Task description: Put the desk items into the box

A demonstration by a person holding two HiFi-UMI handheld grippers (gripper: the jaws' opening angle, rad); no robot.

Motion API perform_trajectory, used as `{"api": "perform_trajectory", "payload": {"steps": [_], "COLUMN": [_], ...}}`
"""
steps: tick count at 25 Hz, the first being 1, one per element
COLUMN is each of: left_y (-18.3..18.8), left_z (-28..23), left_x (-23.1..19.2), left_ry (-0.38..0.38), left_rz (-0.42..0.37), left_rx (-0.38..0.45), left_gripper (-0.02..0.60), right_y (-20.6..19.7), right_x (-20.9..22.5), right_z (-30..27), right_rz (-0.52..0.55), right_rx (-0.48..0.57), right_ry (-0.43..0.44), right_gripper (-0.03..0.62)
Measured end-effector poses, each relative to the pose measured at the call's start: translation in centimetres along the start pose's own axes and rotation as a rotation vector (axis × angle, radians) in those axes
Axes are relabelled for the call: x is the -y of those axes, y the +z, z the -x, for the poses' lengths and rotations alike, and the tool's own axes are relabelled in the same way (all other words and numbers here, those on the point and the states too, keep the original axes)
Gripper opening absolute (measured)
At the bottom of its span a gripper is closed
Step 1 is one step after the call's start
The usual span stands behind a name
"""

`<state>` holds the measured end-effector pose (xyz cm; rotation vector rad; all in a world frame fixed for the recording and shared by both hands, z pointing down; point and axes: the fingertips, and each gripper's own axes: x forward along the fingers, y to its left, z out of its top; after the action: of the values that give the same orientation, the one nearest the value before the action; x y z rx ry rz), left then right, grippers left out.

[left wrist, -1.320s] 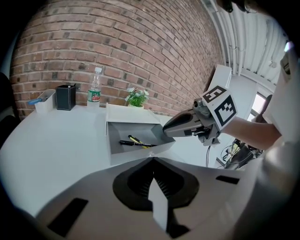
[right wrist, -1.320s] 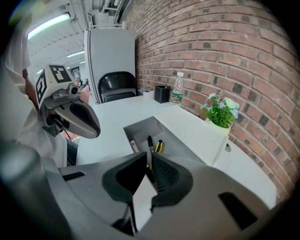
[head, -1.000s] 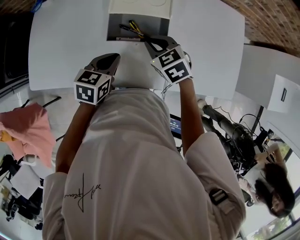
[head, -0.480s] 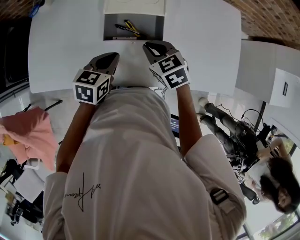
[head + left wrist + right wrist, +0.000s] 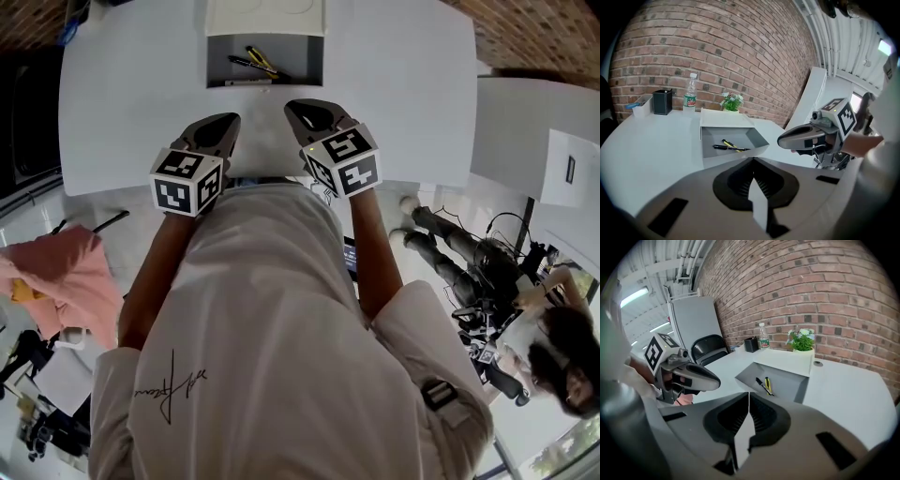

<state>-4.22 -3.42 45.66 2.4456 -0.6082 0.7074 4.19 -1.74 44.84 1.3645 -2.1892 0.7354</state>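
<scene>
Two hand-held grippers are entered, both empty: the left gripper [image 5: 223, 122] and the right gripper [image 5: 302, 108] are each seen with jaws pressed together on nothing. Change noted: the right gripper, found at the box's near rim a second ago, has been drawn back and is now held level with the left, just beside it. Ahead of both tips is listed the box [image 5: 305, 56], open-topped and grey inside, its white flap folded away on the far side. Within it are lodged a black pen [image 5: 761, 384] and a yellow-handled pen [image 5: 768, 383], laid close together; their delivery is judged done. Farther beyond, a black holder [image 5: 662, 101], a bottle [image 5: 690, 96] and a potted plant [image 5: 731, 101] are left standing.
</scene>
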Motion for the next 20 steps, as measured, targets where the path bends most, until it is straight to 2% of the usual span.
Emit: {"api": "perform_trajectory", "payload": {"steps": [6,10,20], "left_y": [0.0,0.1,0.9], "left_z": [0.2,0.1,0.5], "left_x": [-0.1,-0.1,-0.4], "left_ry": [-0.006,-0.014,-0.021], "left_rz": [0.007,0.014,0.029], "left_rx": [0.011,0.017,0.054], "left_gripper": [0.005,0.005,0.005], "right_y": [0.0,0.8,1.4], "right_x": [-0.8,-1.8,-2.6], "right_z": [0.6,1.2,1.5], "right_rz": [-0.05,-0.04,-0.048], "right_rx": [0.036,0.087,0.113], "right_ry": [-0.036,-0.042,-0.047], "right_gripper": [0.028,0.026,0.025]}}
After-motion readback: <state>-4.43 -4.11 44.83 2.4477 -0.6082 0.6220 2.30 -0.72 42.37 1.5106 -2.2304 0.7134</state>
